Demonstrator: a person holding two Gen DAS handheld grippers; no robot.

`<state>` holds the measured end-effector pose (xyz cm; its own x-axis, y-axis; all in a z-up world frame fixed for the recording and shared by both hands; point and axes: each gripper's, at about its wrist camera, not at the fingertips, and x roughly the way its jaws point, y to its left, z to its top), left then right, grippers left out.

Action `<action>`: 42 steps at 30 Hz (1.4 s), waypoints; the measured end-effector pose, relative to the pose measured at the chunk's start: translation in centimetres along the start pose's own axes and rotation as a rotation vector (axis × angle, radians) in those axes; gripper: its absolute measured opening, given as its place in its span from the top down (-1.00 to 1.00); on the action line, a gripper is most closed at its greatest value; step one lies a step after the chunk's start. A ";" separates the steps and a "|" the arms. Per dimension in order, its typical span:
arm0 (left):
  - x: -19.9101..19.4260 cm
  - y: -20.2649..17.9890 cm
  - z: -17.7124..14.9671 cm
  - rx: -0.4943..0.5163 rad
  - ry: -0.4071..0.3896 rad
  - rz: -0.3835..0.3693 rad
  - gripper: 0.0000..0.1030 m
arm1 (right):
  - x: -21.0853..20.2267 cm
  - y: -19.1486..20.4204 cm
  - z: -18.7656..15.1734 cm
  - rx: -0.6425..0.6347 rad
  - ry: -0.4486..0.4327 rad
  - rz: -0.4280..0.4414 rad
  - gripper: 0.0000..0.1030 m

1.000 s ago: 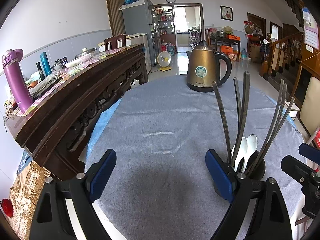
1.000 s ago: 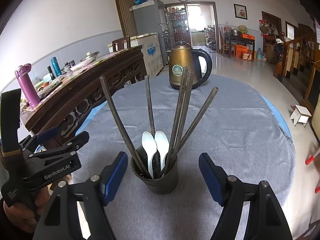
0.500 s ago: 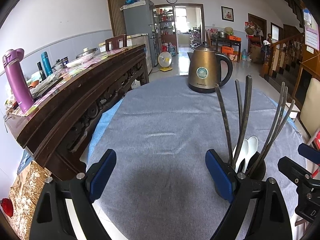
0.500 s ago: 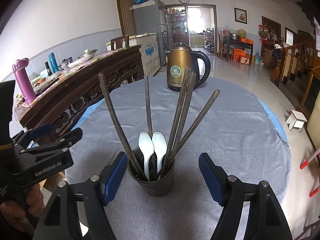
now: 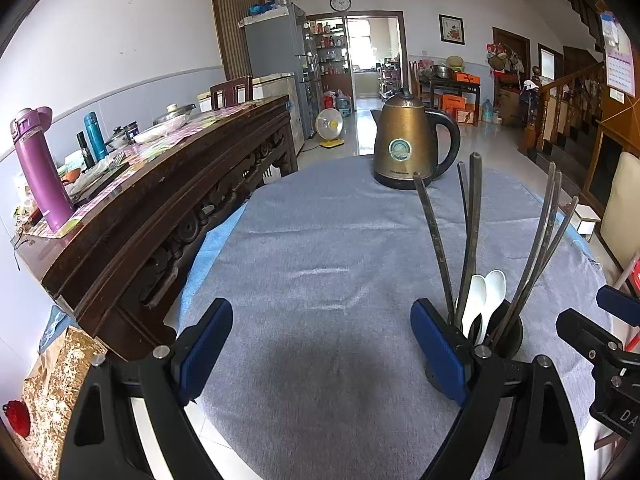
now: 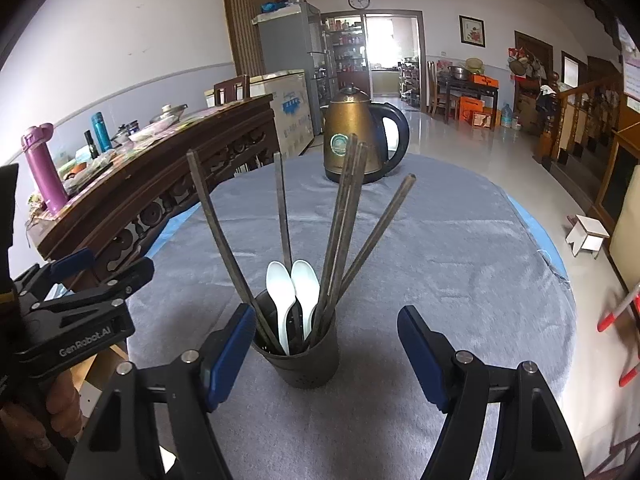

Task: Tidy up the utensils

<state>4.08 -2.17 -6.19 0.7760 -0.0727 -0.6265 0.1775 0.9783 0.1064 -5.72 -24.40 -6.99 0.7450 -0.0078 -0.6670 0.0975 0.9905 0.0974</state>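
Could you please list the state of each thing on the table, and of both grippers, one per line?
Utensil holder: upright on the grey cloth, between the right gripper's open fingers, untouched.
Chopsticks: standing in the holder, fanned outward.
White spoons: two, bowls up, in the holder.
Kettle: upright, lid closed.
Left gripper: open, empty.
Right gripper: open, holding nothing.

Chopsticks (image 6: pixel 218 236), white spoons (image 6: pixel 294 292) upright in holder (image 6: pixel 304 364)
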 end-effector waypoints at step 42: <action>1.0 -0.3 -0.4 0.013 0.025 -0.005 -0.76 | 1.2 -0.5 -0.5 0.025 0.029 -0.007 -0.49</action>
<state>4.52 -2.47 -7.16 0.7598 -0.0724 -0.6461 0.1894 0.9753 0.1135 -5.22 -24.87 -8.26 0.7248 -0.0102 -0.6889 0.1192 0.9867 0.1108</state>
